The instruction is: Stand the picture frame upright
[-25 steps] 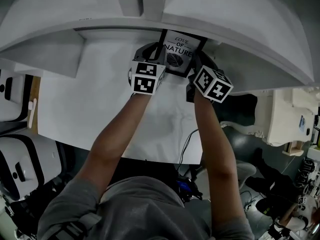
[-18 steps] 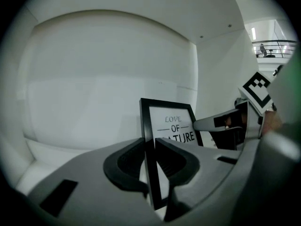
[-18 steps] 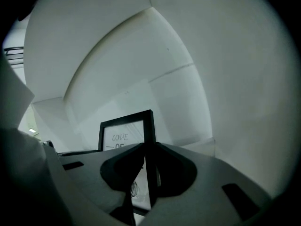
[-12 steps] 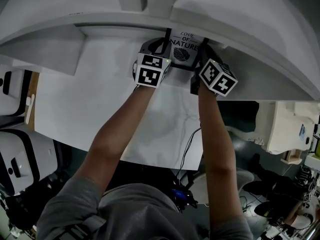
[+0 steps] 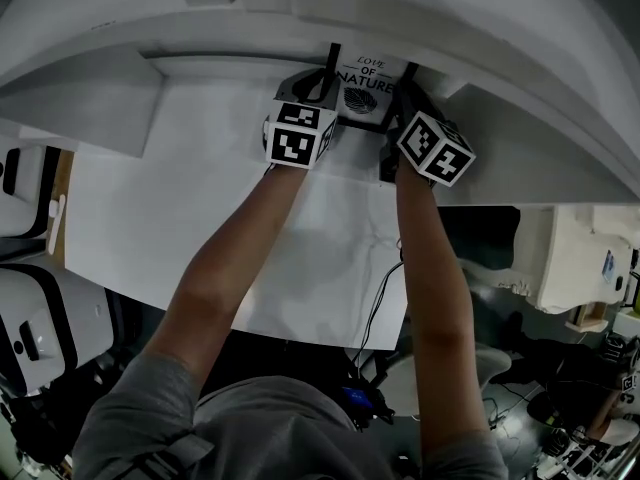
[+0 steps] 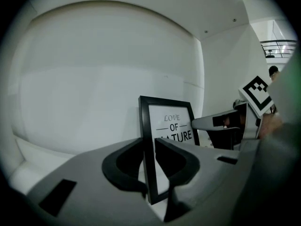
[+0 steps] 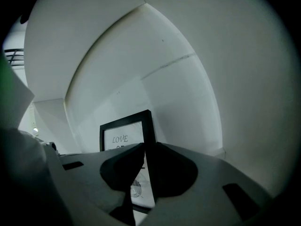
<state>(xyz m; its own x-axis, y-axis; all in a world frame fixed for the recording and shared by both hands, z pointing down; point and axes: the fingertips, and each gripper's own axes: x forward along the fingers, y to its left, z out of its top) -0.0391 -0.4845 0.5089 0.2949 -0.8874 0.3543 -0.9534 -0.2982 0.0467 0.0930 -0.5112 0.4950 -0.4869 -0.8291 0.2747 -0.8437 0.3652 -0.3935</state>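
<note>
The black picture frame point(image 5: 365, 80) with a "LOVE OF NATURE" print stands nearly upright at the far edge of the white table point(image 5: 200, 198), close to the curved white wall. My left gripper point(image 5: 322, 88) is shut on its left edge. My right gripper point(image 5: 404, 96) is shut on its right edge. In the left gripper view the frame point(image 6: 171, 124) rises between the jaws of the left gripper point(image 6: 149, 149), its front turned to the right. In the right gripper view the frame point(image 7: 123, 134) has its right rail pinched in the right gripper point(image 7: 148, 166). Its foot is hidden by the jaws.
A curved white wall point(image 5: 480, 58) overhangs the back of the table just behind the frame. White machines stand at the left point(image 5: 30, 178) and at the right point(image 5: 570, 258). A black cable point(image 5: 375, 298) hangs over the table's near edge.
Both grippers have carried the frame farther back toward the curved wall. The frame now looks steeper, with less of its face toward the head camera.
</note>
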